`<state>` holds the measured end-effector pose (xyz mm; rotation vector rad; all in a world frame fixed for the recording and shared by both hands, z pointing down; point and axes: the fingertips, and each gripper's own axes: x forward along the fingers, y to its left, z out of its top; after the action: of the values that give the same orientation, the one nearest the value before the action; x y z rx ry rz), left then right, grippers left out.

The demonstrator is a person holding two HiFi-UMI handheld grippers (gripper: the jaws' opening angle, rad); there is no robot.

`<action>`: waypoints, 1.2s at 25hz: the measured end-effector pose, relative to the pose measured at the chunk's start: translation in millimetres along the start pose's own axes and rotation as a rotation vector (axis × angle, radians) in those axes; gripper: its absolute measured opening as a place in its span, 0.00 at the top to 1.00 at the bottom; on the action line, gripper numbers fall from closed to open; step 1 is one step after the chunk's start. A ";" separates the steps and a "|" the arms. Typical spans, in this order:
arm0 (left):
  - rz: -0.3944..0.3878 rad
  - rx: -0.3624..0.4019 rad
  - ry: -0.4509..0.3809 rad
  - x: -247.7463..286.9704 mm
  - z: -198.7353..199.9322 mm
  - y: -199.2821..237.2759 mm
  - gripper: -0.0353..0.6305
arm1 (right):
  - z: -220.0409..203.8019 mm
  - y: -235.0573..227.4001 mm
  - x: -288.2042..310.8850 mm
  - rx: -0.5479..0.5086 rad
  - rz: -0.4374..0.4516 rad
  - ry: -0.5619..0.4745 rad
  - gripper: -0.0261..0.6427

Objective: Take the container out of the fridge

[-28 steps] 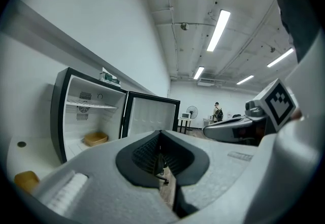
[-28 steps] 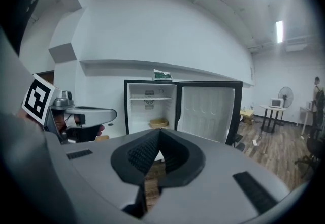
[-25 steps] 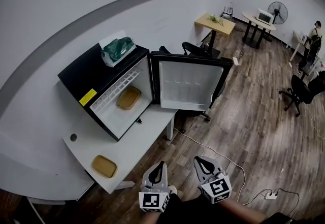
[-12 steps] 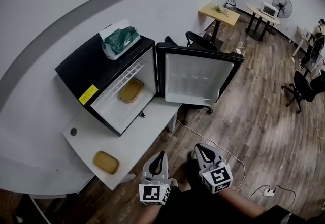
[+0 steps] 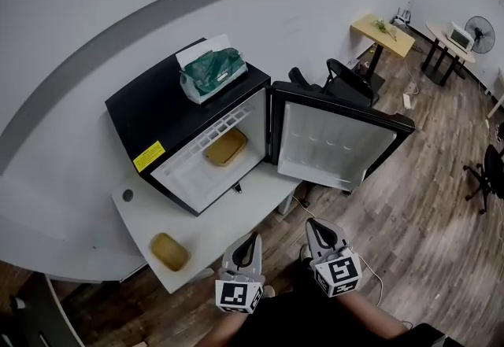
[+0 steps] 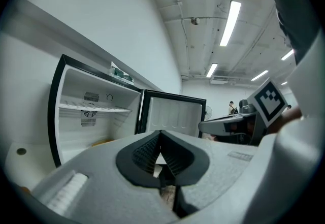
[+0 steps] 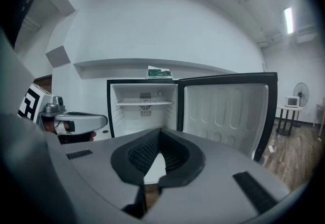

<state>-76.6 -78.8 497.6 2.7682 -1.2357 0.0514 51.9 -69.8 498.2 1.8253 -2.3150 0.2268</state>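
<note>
A tan container (image 5: pixel 224 146) lies on the floor of the open black mini fridge (image 5: pixel 161 121), whose door (image 5: pixel 335 145) swings out to the right. In the left gripper view a sliver of the container (image 6: pixel 101 141) shows low in the fridge. Both grippers hover over the wooden floor, short of the table and well apart from the fridge. My left gripper (image 5: pixel 250 240) is shut with nothing in it. My right gripper (image 5: pixel 315 226) is beside it, its jaws meeting at the tips, also holding nothing. In the right gripper view the fridge (image 7: pixel 144 103) stands straight ahead.
The fridge stands on a white table (image 5: pixel 213 223), where a second tan container (image 5: pixel 169 251) lies near the left end. A green bag (image 5: pixel 213 72) sits on top of the fridge. A black chair (image 5: pixel 346 79), a wooden desk (image 5: pixel 382 32) and a fan (image 5: pixel 479 31) stand behind the door.
The fridge and table have grown larger and slid right in the head view as the person walked closer. Both grippers stayed shut and side by side.
</note>
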 end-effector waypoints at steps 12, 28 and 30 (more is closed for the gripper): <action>0.122 0.009 0.057 73.3 -7.9 18.0 0.92 | -3.3 -50.6 56.7 0.024 0.134 0.030 0.96; 0.342 0.041 0.144 138.8 -16.9 56.5 0.92 | 12.2 -73.5 113.6 -0.008 0.363 0.019 0.96; 0.357 0.046 0.170 149.4 -23.7 62.7 0.92 | 12.6 -79.1 118.8 -0.009 0.388 0.020 0.96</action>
<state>-23.1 -228.2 537.8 2.4793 -1.6774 0.3398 101.2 -203.4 514.7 1.3456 -2.6308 0.2837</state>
